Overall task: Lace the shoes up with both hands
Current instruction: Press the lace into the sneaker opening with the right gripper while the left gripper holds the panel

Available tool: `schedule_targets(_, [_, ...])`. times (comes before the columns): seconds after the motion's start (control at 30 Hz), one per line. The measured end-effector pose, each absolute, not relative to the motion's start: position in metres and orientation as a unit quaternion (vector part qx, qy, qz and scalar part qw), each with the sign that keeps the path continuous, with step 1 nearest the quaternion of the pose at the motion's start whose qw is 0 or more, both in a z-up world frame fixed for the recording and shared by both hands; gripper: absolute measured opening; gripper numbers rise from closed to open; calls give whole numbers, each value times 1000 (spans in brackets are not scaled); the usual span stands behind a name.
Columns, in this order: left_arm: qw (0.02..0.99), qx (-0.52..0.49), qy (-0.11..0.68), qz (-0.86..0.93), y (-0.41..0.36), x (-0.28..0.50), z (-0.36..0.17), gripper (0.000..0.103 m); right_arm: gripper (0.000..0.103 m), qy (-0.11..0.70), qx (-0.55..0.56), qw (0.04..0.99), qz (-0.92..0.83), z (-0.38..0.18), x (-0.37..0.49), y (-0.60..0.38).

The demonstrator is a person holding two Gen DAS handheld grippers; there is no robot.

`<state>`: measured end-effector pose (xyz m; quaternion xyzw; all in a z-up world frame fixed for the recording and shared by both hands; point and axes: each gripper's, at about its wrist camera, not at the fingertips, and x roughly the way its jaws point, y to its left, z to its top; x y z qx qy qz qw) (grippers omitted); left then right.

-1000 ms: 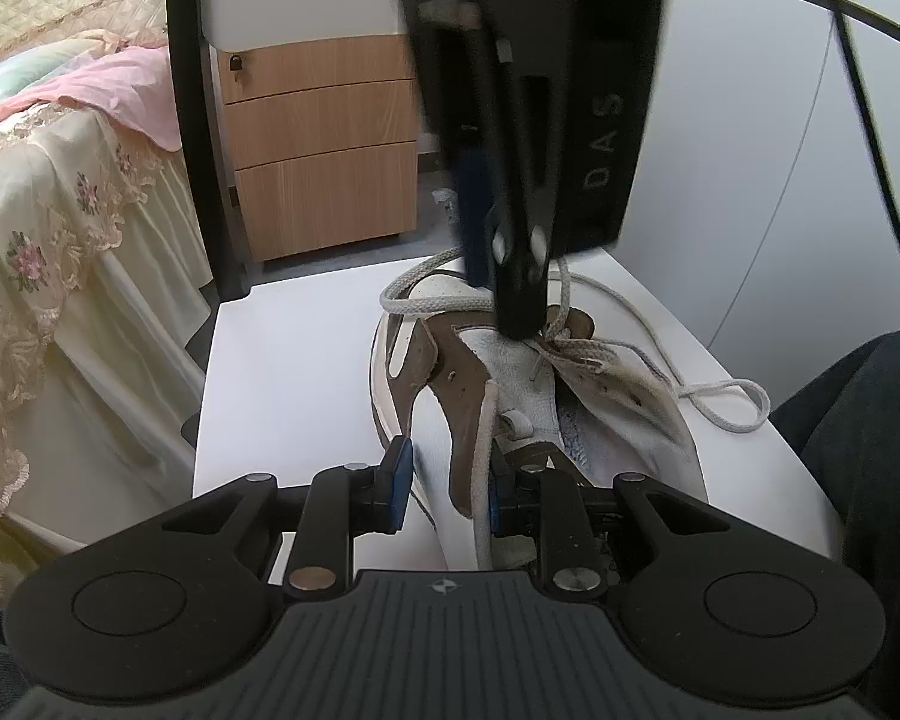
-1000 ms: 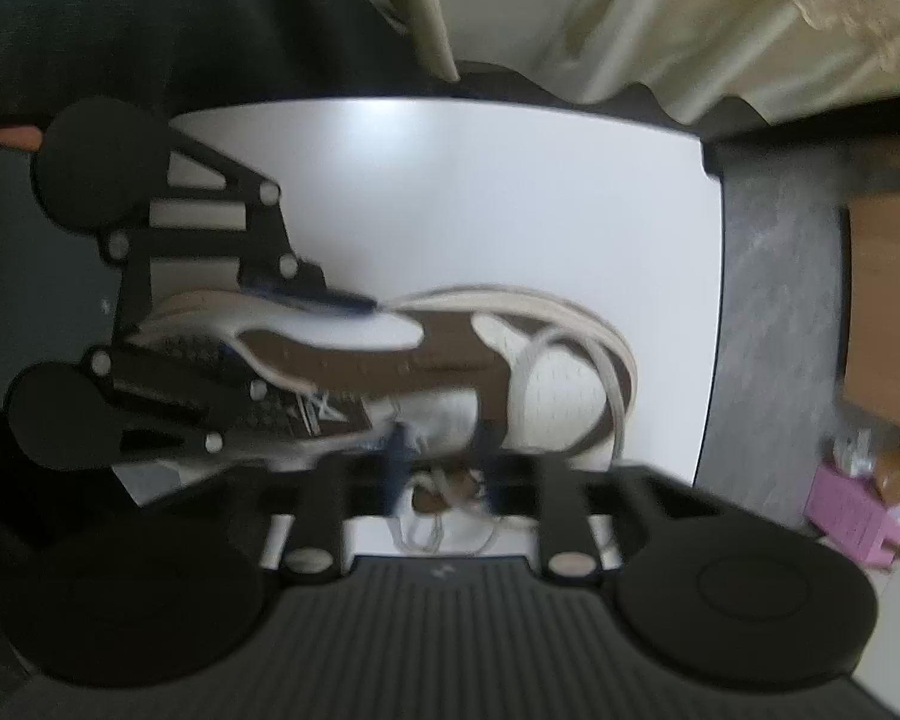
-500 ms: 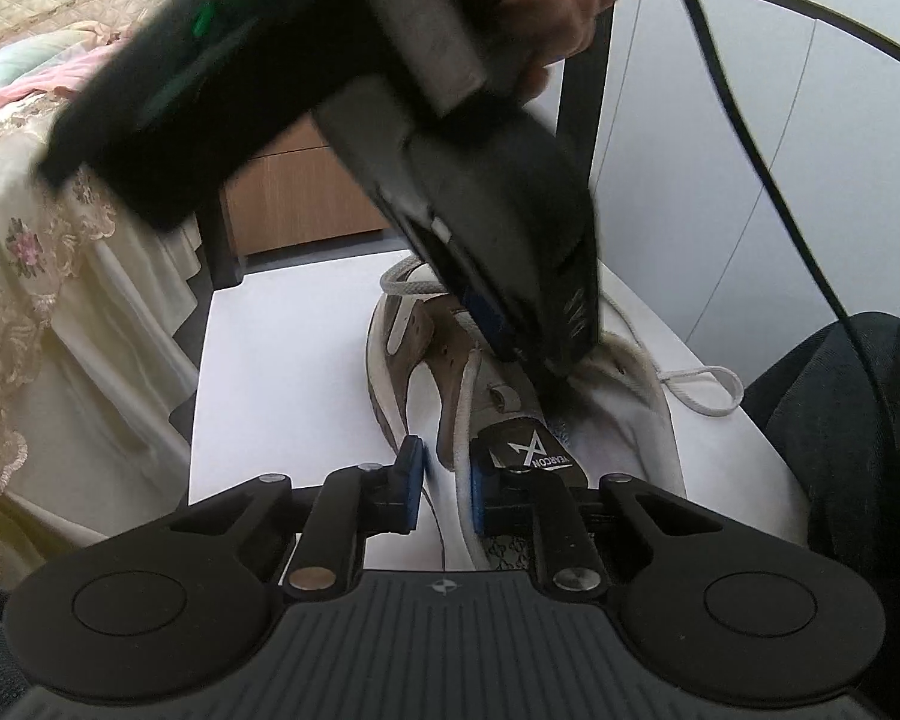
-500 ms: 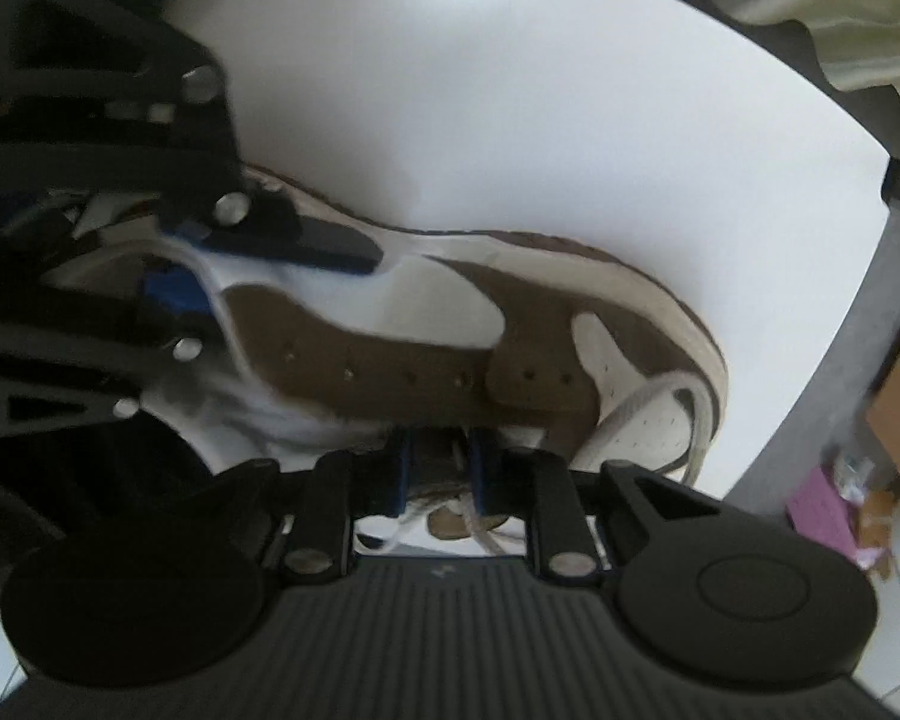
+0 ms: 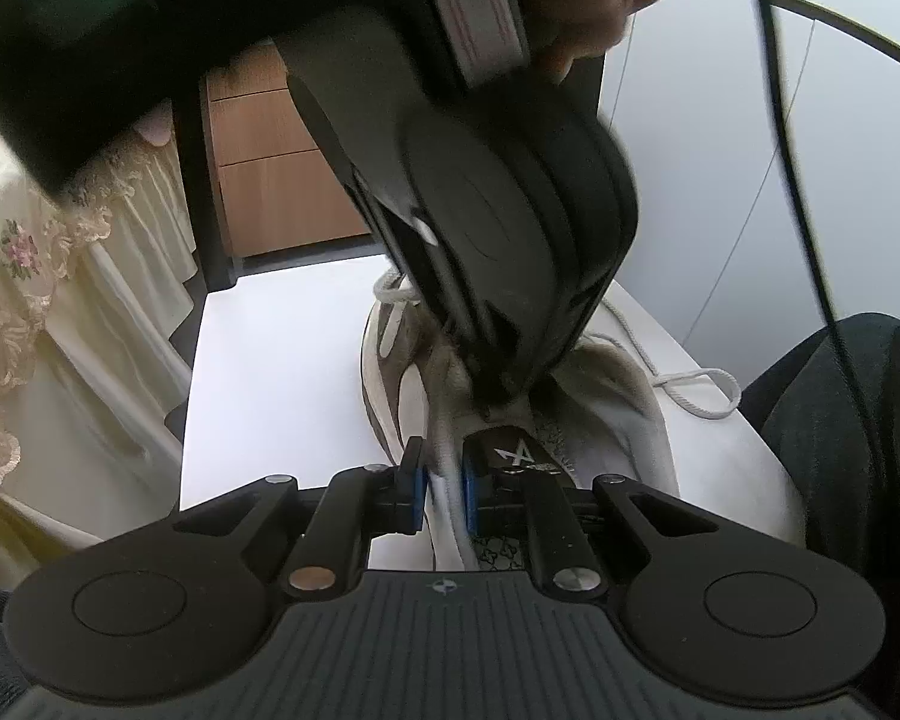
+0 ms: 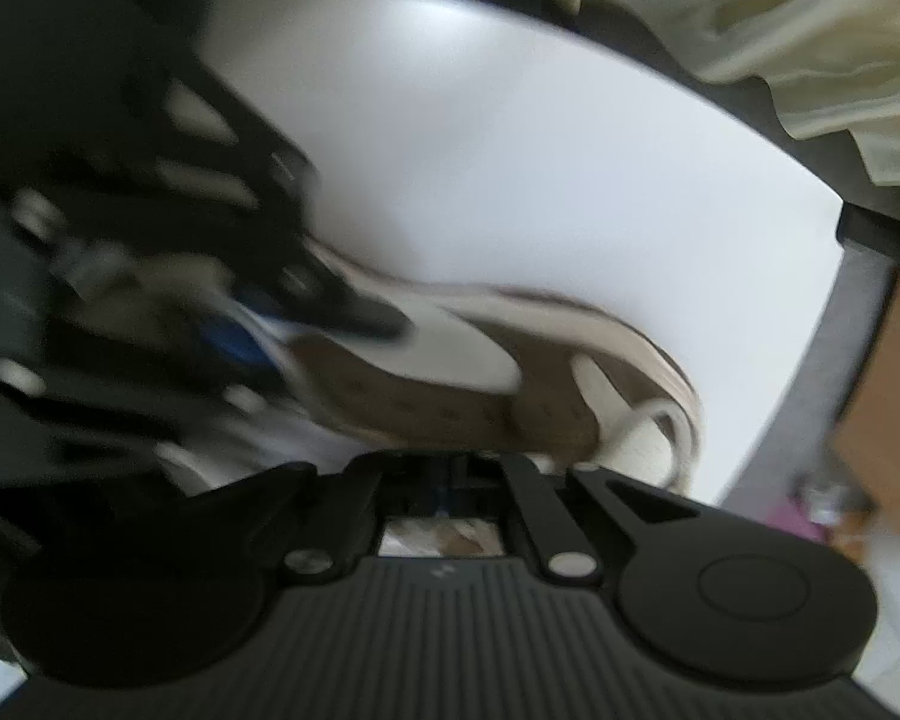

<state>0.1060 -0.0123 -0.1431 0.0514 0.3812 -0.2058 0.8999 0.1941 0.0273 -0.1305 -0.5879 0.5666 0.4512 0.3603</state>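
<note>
- Lying near the table's (image 5: 282,360) right edge: a brown-and-white shoe (image 5: 390,396), with bare tabletop open toward the left edge.
- Left gripper (image 5: 441,483): jaws closing, the shoe's white collar edge between the blue pads.
- Right gripper (image 6: 444,474): fingers together over the eyelet row; any hold is hidden.
- White lace (image 5: 699,396) trails loose beside the shoe.

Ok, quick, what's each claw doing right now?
Left claw: closing, the shoe's white edge between its pads.
Right claw: shut; whether it pinches lace cannot be told.
</note>
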Motion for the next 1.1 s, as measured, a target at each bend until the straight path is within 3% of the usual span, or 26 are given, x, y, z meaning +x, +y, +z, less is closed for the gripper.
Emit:
schedule_targets(0.2, [900,45,383,-201,-11,108,-144,14,6,565,-587,358,456,-115,205,20])
schedule_targets(0.27, [901,48,383,-200,-12,109,-143,14,28,568,-590,351,455,-116,209,16])
schedule_targets(0.3, [901,47,383,-200,-12,109,-143,14,44,564,-591,348,459,-116,210,15])
schedule_targets(0.43, [900,48,384,-199,-13,110,-144,14,37,571,-594,336,456,-126,208,4])
schedule_targets(0.6, [900,49,386,-199,-11,111,-144,15,11,584,-610,325,425,-142,211,8])
schedule_targets(0.7, [899,52,385,-200,-12,111,-145,15,4,572,-630,306,427,-150,204,7])
schedule_targets(1.1, [906,79,371,-190,-25,108,-151,14,2,517,-589,417,461,-117,183,12])
